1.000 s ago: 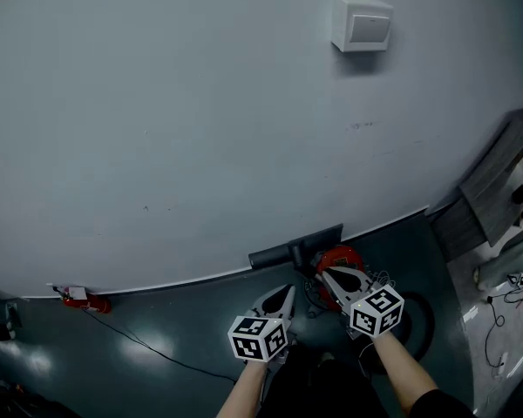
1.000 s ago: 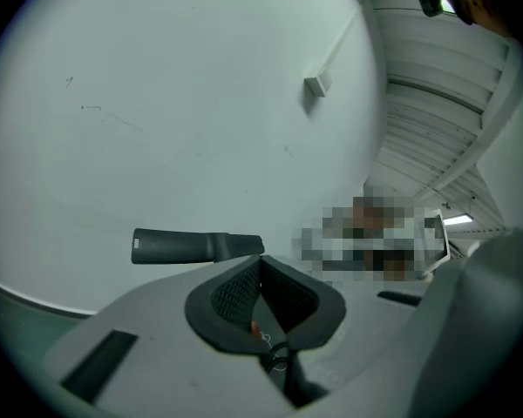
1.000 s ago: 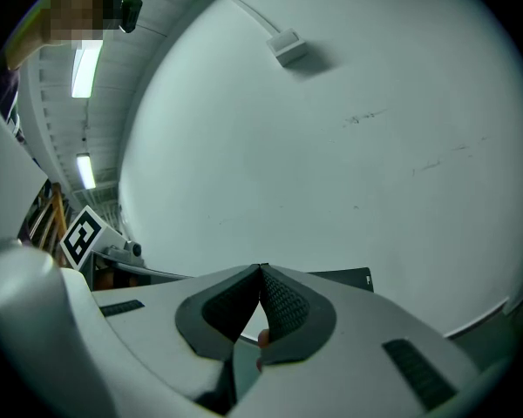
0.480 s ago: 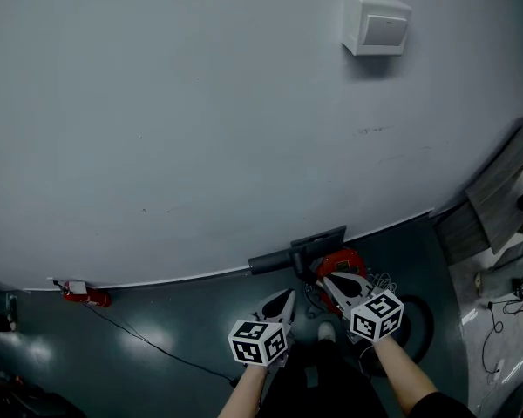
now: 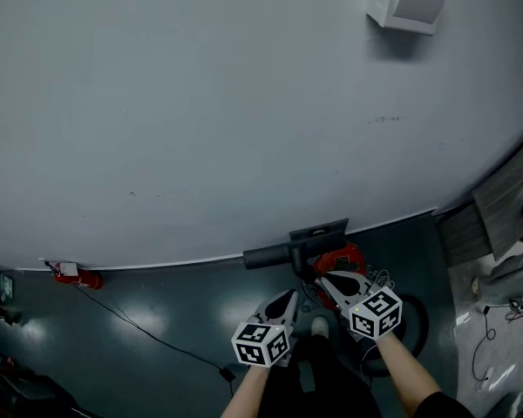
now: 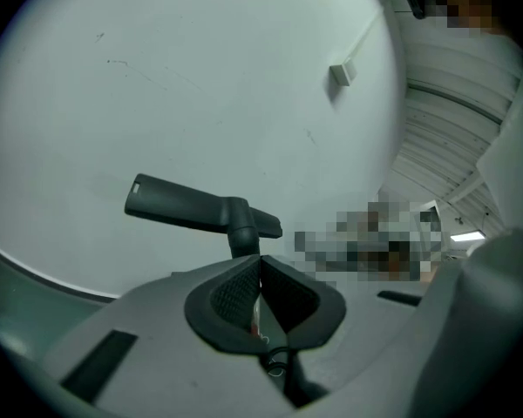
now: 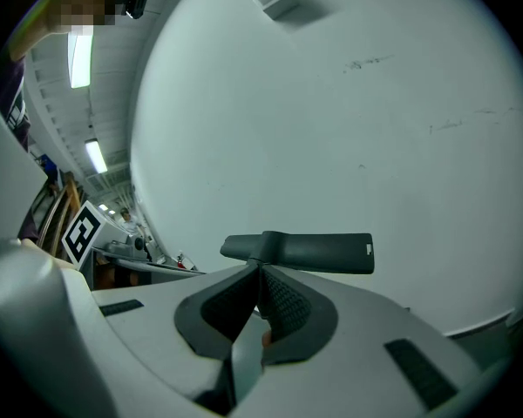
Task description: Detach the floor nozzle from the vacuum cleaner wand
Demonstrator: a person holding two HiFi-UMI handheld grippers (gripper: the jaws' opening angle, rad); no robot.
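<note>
Hovering by the red vac [image 5: 342, 258], left gripper [image 5: 288, 294] & right gripper [image 5: 325, 278] are both sitting closed on nothing; floor nozzle [image 5: 295, 249] is resting by the wall [image 5: 200, 103], seemingly still on its wand [image 6: 241, 240], so detaching's not begun yet

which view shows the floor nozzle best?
Left gripper view: the floor nozzle stands whole against the pale wall, its neck visible down to the shut jaws. Right gripper view shows the floor nozzle full width, but its neck is mostly hidden behind the jaws. Head view shows it small and dark at the wall's foot.
</note>
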